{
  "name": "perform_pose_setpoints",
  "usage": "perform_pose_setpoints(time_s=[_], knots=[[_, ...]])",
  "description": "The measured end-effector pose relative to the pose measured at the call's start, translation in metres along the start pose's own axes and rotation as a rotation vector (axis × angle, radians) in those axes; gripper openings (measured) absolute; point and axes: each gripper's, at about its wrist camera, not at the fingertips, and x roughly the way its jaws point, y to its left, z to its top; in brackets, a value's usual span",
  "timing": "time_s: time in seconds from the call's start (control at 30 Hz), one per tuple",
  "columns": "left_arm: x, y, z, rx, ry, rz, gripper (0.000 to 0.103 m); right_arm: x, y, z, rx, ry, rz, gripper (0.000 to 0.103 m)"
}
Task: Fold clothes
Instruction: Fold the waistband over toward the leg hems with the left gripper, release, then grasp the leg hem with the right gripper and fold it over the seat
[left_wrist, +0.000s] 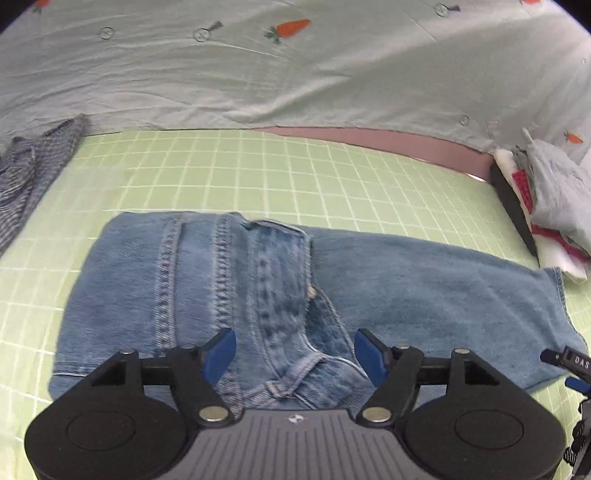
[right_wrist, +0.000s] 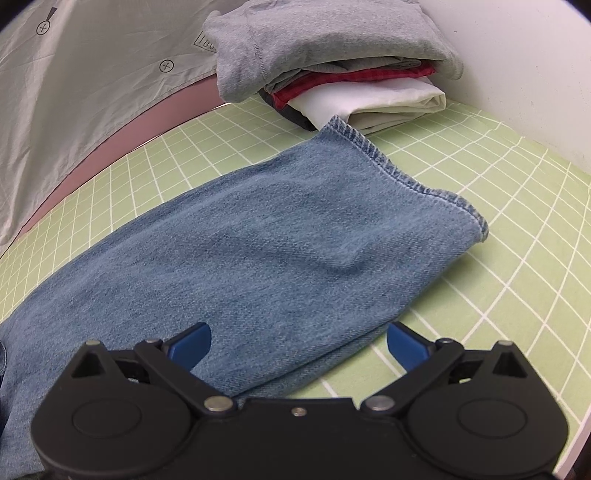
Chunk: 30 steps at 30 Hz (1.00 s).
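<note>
A pair of light blue jeans (left_wrist: 258, 280) lies flat on the green grid mat (left_wrist: 295, 173), folded lengthwise, waist and crotch seams toward the left. My left gripper (left_wrist: 295, 354) is open, just above the crotch area at the near edge, holding nothing. In the right wrist view the leg end of the jeans (right_wrist: 295, 251) stretches to its hem near the far right. My right gripper (right_wrist: 299, 343) is open over the near edge of the leg, holding nothing. Part of the right gripper (left_wrist: 569, 365) shows at the right edge of the left wrist view.
A stack of folded clothes (right_wrist: 332, 62), grey on top, then red and white, sits at the mat's far right corner (left_wrist: 546, 206). A blue striped garment (left_wrist: 33, 173) lies at the far left. A pale sheet with carrot prints (left_wrist: 295, 66) lies beyond the mat. A white wall (right_wrist: 535, 74) bounds the right side.
</note>
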Motion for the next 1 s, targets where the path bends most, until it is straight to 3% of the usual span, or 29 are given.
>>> perform_pose_setpoints(time_s=[0.07, 0.13, 0.27, 0.33, 0.53, 0.73, 1.0], knots=[[-0.008, 0.014, 0.007, -0.032, -0.021, 0.034, 0.075, 0.001, -0.001, -0.002, 0.000, 0.004, -0.004, 0.103], [-0.001, 0.018, 0.006, -0.026, -0.003, 0.068, 0.080, 0.002, -0.001, -0.004, 0.004, 0.009, -0.007, 0.103], [0.012, 0.027, 0.005, -0.015, 0.034, 0.136, 0.080, 0.006, -0.004, -0.008, 0.029, 0.028, -0.012, 0.103], [0.019, 0.031, 0.004, -0.009, 0.052, 0.170, 0.092, 0.007, -0.003, -0.009, 0.027, 0.030, -0.016, 0.103], [0.039, 0.043, 0.002, 0.008, 0.108, 0.273, 0.103, 0.010, -0.004, -0.002, 0.007, 0.019, -0.052, 0.103], [0.053, 0.039, 0.006, 0.043, 0.148, 0.340, 0.103, 0.023, -0.029, 0.018, 0.092, -0.003, -0.094, 0.103], [0.060, 0.038, 0.009, 0.030, 0.169, 0.360, 0.103, 0.051, -0.059, 0.050, 0.186, -0.050, -0.155, 0.103]])
